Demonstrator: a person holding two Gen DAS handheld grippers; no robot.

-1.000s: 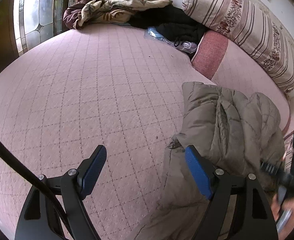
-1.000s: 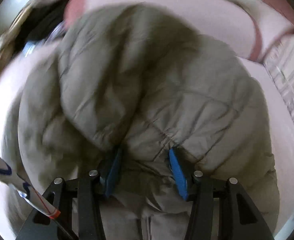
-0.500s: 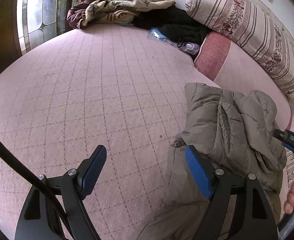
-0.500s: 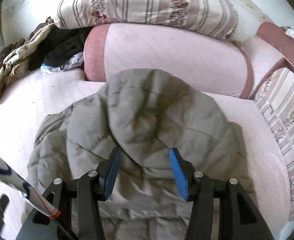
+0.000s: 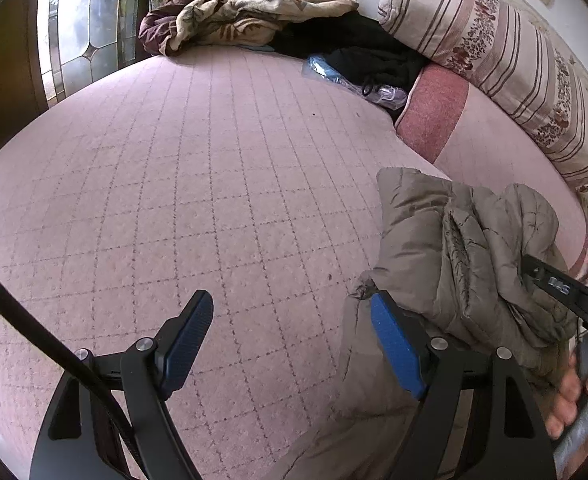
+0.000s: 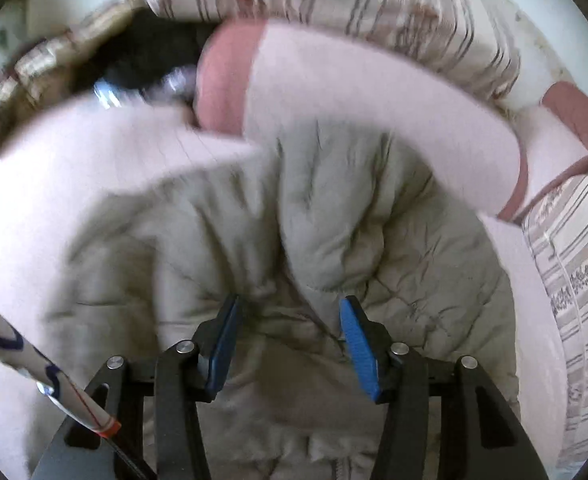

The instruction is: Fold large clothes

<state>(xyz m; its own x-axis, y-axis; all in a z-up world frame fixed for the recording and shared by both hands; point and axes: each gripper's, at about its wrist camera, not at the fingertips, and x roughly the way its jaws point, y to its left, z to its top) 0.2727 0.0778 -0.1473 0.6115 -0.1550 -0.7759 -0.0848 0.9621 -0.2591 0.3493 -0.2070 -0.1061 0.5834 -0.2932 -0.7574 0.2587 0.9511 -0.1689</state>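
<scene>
A grey-olive puffer jacket (image 5: 462, 248) lies bunched on the pink quilted bed (image 5: 197, 184), at the right of the left wrist view. My left gripper (image 5: 289, 320) is open and empty, over the bed just left of the jacket; its right finger (image 5: 394, 344) touches the jacket's edge. In the right wrist view the jacket (image 6: 334, 216) fills the middle, blurred by motion. My right gripper (image 6: 289, 316) hovers over it with jaws apart and fabric bulging between the blue pads; it also shows at the right edge of the left wrist view (image 5: 566, 292).
A striped bolster (image 5: 506, 52) and a pink bolster (image 5: 466, 128) lie along the wall at the right. A heap of blankets (image 5: 245, 12), dark clothes (image 5: 366, 52) and a plastic bag (image 5: 354, 80) sits at the far end. A glass door (image 5: 81, 32) stands at the left.
The right gripper has swung over the jacket and the view has tilted and blurred. The jacket's top fold has shifted. The left gripper has barely moved.
</scene>
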